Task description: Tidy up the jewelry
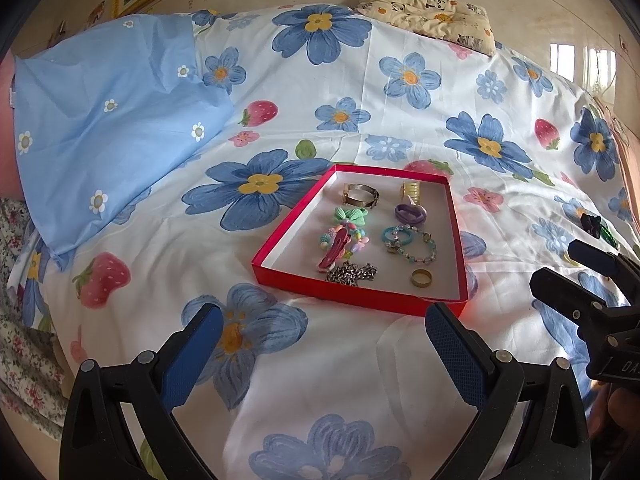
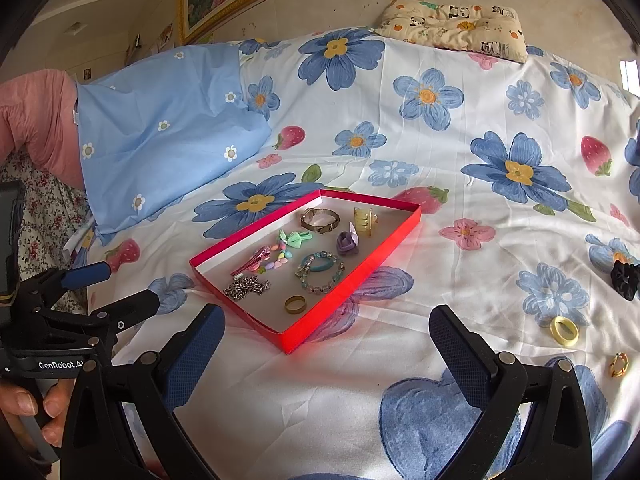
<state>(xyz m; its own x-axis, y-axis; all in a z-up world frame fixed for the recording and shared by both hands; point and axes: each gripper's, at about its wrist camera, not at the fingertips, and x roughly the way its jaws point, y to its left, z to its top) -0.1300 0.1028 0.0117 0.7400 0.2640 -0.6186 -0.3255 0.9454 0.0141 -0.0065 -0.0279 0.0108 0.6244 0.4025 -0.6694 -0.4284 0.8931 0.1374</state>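
A shallow red box (image 1: 276, 246) (image 2: 352, 280) lies on the flowered bed sheet. It holds several pieces: a metal bangle (image 1: 359, 194), a yellow claw clip (image 1: 412, 191), a purple clip (image 1: 410, 213), a green bow (image 1: 350, 215), a pink hair clip (image 1: 334, 250), a bead bracelet (image 1: 412, 244), a silver chain (image 1: 352, 273) and a gold ring (image 1: 421, 278) (image 2: 296, 304). My left gripper (image 1: 324, 330) is open and empty, just short of the box's near edge. My right gripper (image 2: 326, 330) is open and empty, near the box's corner. On the sheet to the right lie a black scrunchie (image 2: 626, 278), a pale yellow ring (image 2: 565, 330) and a small gold piece (image 2: 619, 364).
A light blue pillowcase (image 1: 116, 120) lies at the left. A panda-print cushion (image 1: 432, 12) sits at the far end by the wall. The right gripper shows at the right edge of the left wrist view (image 1: 592, 284); the left one shows at the left of the right wrist view (image 2: 92, 292).
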